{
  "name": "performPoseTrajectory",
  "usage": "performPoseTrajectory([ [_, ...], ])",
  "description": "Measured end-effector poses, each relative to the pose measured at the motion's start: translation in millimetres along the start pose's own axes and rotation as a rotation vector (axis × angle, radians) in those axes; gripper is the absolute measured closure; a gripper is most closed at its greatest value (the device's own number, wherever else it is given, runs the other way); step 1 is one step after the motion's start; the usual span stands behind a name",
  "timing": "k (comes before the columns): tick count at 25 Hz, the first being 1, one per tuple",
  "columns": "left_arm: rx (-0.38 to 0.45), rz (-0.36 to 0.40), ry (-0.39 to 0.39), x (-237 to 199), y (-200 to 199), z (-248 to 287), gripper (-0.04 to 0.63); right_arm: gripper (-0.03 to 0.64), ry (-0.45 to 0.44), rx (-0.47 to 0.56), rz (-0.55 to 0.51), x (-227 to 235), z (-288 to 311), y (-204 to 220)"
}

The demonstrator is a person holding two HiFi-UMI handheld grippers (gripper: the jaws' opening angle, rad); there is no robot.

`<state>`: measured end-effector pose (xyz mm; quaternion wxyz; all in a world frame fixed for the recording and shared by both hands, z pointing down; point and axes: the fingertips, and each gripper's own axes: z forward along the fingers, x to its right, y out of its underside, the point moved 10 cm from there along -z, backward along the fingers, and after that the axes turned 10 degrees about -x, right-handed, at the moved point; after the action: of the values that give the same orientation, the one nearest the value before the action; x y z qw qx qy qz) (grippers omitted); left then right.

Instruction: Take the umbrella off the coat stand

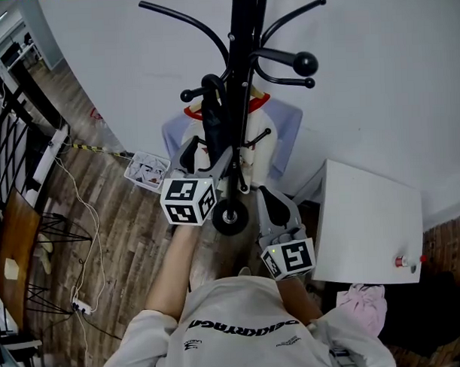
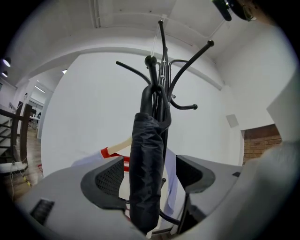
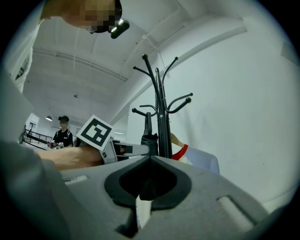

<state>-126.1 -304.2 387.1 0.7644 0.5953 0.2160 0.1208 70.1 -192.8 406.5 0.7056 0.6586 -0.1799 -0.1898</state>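
Note:
A black folded umbrella (image 1: 212, 116) hangs by its handle on the black coat stand (image 1: 245, 65), close against the pole. My left gripper (image 1: 208, 154) points level at it and is open. In the left gripper view the umbrella (image 2: 146, 168) stands upright between the two pads, with a small gap on each side, and the coat stand (image 2: 165, 84) rises behind it. My right gripper (image 1: 273, 206) hangs lower and to the right of the stand, shut with nothing in it. In the right gripper view its jaws (image 3: 149, 161) meet in front of the umbrella (image 3: 149, 137) and the stand (image 3: 162, 117).
A pale blue garment on a red-tipped hanger (image 1: 285, 136) hangs behind the pole. A black wheel (image 1: 230, 216) sits at the stand's foot. A white table (image 1: 374, 219) is at the right, a white basket (image 1: 147, 171) and cables (image 1: 80, 303) at the left. A person (image 3: 61, 134) stands far off.

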Motion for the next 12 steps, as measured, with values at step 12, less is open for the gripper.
performPoseTrajectory([
  [12,-0.065,0.031,0.099,-16.4,-11.1,35.0,0.252,0.618,0.003,-0.001,-0.006,6.6,-2.9,-0.2],
])
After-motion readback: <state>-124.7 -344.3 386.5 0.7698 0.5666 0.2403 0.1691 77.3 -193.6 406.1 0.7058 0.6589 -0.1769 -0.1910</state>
